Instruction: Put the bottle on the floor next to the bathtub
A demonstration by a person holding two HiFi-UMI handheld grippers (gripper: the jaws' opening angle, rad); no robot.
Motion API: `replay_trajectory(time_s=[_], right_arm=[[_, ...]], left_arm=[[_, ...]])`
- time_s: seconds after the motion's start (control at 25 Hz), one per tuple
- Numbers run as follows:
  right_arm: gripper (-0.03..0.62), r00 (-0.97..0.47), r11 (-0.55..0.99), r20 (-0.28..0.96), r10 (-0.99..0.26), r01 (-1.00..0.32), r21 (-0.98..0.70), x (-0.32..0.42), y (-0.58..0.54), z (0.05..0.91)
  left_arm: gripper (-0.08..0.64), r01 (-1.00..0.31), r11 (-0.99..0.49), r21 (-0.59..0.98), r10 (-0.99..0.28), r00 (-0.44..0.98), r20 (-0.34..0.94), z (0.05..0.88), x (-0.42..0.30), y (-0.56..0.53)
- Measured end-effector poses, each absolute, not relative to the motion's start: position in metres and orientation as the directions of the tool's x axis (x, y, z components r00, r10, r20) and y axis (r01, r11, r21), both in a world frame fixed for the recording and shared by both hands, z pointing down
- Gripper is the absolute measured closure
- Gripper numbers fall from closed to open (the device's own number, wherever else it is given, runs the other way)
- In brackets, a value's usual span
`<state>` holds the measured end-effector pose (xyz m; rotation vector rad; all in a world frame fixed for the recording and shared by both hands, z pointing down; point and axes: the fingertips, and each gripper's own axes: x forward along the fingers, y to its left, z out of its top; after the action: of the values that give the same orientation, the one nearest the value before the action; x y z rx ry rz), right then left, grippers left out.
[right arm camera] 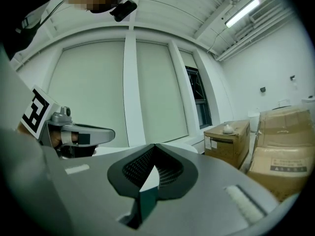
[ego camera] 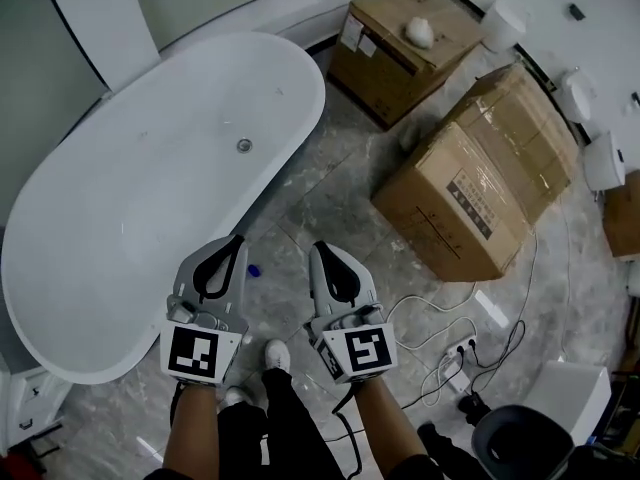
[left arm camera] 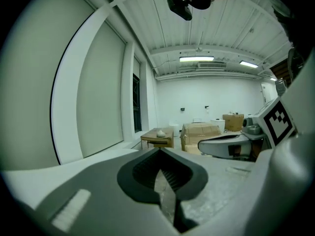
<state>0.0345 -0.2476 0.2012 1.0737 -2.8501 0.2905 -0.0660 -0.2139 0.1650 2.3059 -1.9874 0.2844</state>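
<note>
Holding L gripper & R gripper empty, side by side above the floor by the bathtub.
Both sets of jaws are pressed together w/ nothing between, so prob. the drop-off is done. A small blue item, likely the bottle seen from above, sits on the floor just right of L gripper's tip, close to the tub's side, where the task wants it. Cardboard boxes lie well ahead-right of R gripper.

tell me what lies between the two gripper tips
In the head view, a small blue object on the marble floor shows between the left gripper and right gripper, beside the bathtub.
</note>
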Motion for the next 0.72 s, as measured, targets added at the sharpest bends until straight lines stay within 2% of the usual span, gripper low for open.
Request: replay_trajectory(time_s=[0.4,0.72], right_arm=[[0.569,-0.741,0.727,0.060,-0.669,-0.669,-0.155,0.054,-0.260,0.107],[0.569,-0.730,0.722,0.045,-0.682,-0.682,-0.115,0.066,-0.251,0.045]], left_arm=[[0.560,-0.988,-0.129,-0.082,-0.971,0.108,0.214,0.092,-0.054,-0.201],[0.560,-0.981,-0.146,-0.126,-0.975,0.121,0.186,0.027,-0.047,-0.195]])
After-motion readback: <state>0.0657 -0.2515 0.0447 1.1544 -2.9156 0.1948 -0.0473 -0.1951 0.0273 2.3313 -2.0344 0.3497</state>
